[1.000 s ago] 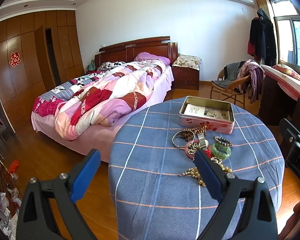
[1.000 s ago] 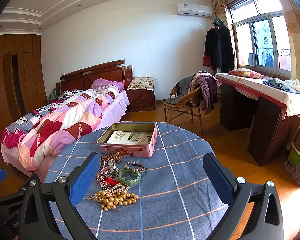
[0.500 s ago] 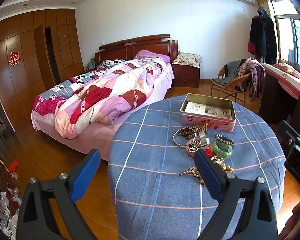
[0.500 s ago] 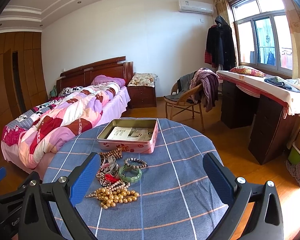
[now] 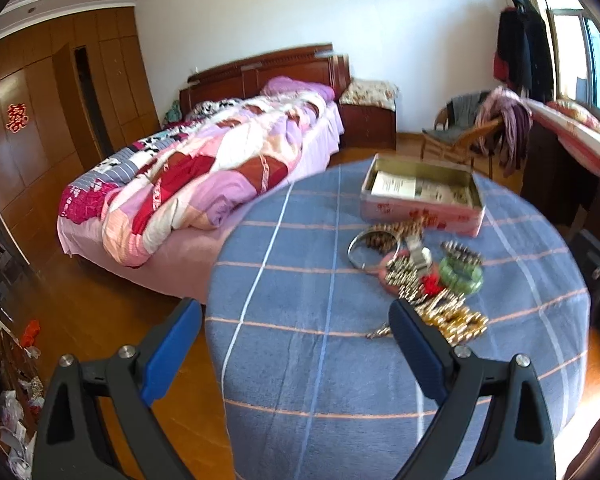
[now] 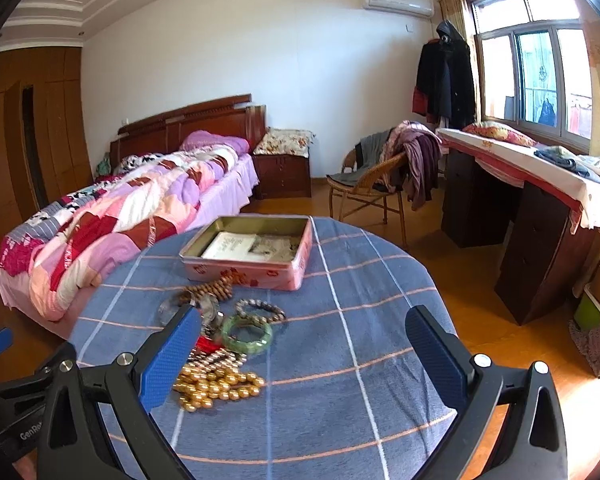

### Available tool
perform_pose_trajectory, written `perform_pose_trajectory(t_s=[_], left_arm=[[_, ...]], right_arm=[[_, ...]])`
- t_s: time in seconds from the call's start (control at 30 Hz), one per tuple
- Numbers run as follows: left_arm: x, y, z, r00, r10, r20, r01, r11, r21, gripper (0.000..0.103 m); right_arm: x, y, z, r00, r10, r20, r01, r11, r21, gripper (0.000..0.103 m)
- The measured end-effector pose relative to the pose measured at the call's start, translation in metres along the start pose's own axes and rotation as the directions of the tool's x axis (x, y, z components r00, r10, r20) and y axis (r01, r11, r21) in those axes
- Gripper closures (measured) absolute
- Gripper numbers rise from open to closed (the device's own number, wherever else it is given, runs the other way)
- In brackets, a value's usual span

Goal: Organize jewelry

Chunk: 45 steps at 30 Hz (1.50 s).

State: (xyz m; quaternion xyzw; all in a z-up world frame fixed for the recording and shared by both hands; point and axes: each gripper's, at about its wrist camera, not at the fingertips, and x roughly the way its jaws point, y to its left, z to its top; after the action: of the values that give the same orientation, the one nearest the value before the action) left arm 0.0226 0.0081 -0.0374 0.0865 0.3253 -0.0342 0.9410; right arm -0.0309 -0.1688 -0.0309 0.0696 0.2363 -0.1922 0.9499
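A heap of jewelry lies on the round blue checked table: a green bangle, gold beads, a silver ring bangle, brown wooden beads and a dark bead bracelet. Behind the heap stands an open pink tin with papers inside. My left gripper is open, above the table's left side, its right finger just before the gold beads. My right gripper is open and empty, with its left finger over the heap.
A bed with a patchwork quilt lies left of the table. A wicker chair draped with clothes stands behind, and a dark desk runs along the window at right. Clutter sits on the wood floor at far left.
Both grippers have come closer to the table and the jewelry heap, which now looks larger and nearer. Both stay open and empty.
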Motion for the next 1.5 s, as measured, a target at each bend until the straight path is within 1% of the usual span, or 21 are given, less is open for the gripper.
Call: perform_pose_trajectory(t_s=[0.17, 0.27, 0.37, 0.43, 0.5, 0.53, 0.67, 0.77, 0.8, 0.87, 1.0, 1.03, 1.1, 1.13, 1.17, 1.27, 1.33, 1.4, 1.43, 1.47, 1.5], left_arm=[[0.035, 0.002, -0.007, 0.996, 0.008, -0.087, -0.008, 1.000, 0.006, 0.006], [0.050, -0.001, -0.007, 0.993, 0.011, -0.116, -0.009, 1.000, 0.016, 0.006], [0.065, -0.005, -0.004, 0.989, -0.010, -0.148, 0.013, 1.000, 0.022, 0.006], [0.073, -0.007, -0.001, 0.986, -0.033, -0.165, 0.038, 0.999, 0.024, 0.006], [0.080, -0.009, 0.002, 0.982, -0.064, -0.179, 0.070, 0.997, 0.028, 0.008], [0.082, -0.010, 0.005, 0.981, -0.078, -0.176, 0.085, 0.996, 0.034, 0.013], [0.098, -0.018, 0.018, 0.975, -0.120, -0.189, 0.133, 0.990, 0.056, 0.014], [0.111, -0.029, 0.030, 0.972, -0.149, -0.182, 0.168, 0.981, 0.095, 0.014], [0.114, -0.031, 0.033, 0.972, -0.155, -0.178, 0.176, 0.979, 0.108, 0.014], [0.122, -0.036, 0.037, 0.965, -0.194, -0.174, 0.216, 0.969, 0.121, 0.014], [0.136, -0.044, 0.042, 0.950, -0.244, -0.195, 0.272, 0.953, 0.132, 0.014], [0.140, -0.046, 0.043, 0.943, -0.262, -0.206, 0.292, 0.948, 0.127, 0.014], [0.147, -0.051, 0.045, 0.938, -0.271, -0.215, 0.301, 0.946, 0.122, 0.014], [0.151, -0.053, 0.046, 0.936, -0.272, -0.221, 0.304, 0.945, 0.122, 0.017], [0.155, -0.057, 0.045, 0.928, -0.288, -0.235, 0.322, 0.939, 0.119, 0.026], [0.166, -0.062, 0.043, 0.901, -0.325, -0.286, 0.366, 0.925, 0.100, 0.040], [0.166, -0.065, 0.041, 0.912, -0.311, -0.266, 0.351, 0.928, 0.121, 0.040], [0.165, -0.064, 0.042, 0.913, -0.318, -0.257, 0.357, 0.927, 0.120, 0.043], [0.165, -0.064, 0.042, 0.911, -0.325, -0.255, 0.363, 0.924, 0.120, 0.052], [0.166, -0.063, 0.042, 0.893, -0.367, -0.262, 0.404, 0.909, 0.104, 0.075], [0.172, -0.061, 0.042, 0.863, -0.420, -0.282, 0.455, 0.888, 0.070, 0.085]], right_arm=[[0.030, -0.011, -0.008, 0.997, 0.013, -0.071, -0.011, 1.000, 0.019, 0.001], [0.044, -0.009, -0.009, 0.994, 0.031, -0.106, -0.030, 1.000, 0.010, 0.002], [0.056, -0.005, -0.011, 0.991, 0.052, -0.125, -0.053, 0.999, -0.007, 0.002], [0.068, -0.004, -0.012, 0.986, 0.073, -0.148, -0.076, 0.997, -0.010, 0.009], [0.081, -0.005, -0.012, 0.980, 0.096, -0.177, -0.098, 0.995, -0.001, 0.037], [0.087, -0.005, -0.011, 0.976, 0.101, -0.193, -0.103, 0.995, 0.000, 0.040], [0.114, -0.003, -0.005, 0.956, 0.143, -0.256, -0.142, 0.990, 0.021, 0.041], [0.128, 0.003, 0.000, 0.947, 0.164, -0.275, -0.164, 0.986, 0.022, 0.041], [0.133, 0.005, 0.001, 0.941, 0.180, -0.286, -0.179, 0.983, 0.030, 0.041], [0.142, 0.007, 0.001, 0.929, 0.200, -0.311, -0.196, 0.980, 0.042, 0.041], [0.159, 0.003, -0.001, 0.915, 0.188, -0.358, -0.176, 0.982, 0.068, 0.041], [0.162, 0.000, -0.001, 0.913, 0.187, -0.362, -0.169, 0.982, 0.079, 0.041], [0.167, -0.003, -0.001, 0.913, 0.177, -0.367, -0.154, 0.984, 0.092, 0.041], [0.169, -0.003, -0.001, 0.914, 0.172, -0.367, -0.149, 0.985, 0.090, 0.041], [0.170, -0.003, -0.001, 0.914, 0.170, -0.368, -0.149, 0.985, 0.086, 0.041], [0.175, -0.005, 0.000, 0.912, 0.175, -0.370, -0.156, 0.984, 0.081, 0.041], [0.179, -0.007, 0.001, 0.911, 0.176, -0.373, -0.154, 0.984, 0.087, 0.041], [0.186, -0.007, 0.002, 0.905, 0.187, -0.383, -0.165, 0.982, 0.089, 0.041], [0.189, -0.006, 0.002, 0.901, 0.190, -0.391, -0.171, 0.982, 0.085, 0.041], [0.192, -0.005, 0.001, 0.897, 0.193, -0.397, -0.175, 0.981, 0.082, 0.041], [0.195, -0.004, 0.001, 0.891, 0.202, -0.408, -0.184, 0.979, 0.083, 0.041]])
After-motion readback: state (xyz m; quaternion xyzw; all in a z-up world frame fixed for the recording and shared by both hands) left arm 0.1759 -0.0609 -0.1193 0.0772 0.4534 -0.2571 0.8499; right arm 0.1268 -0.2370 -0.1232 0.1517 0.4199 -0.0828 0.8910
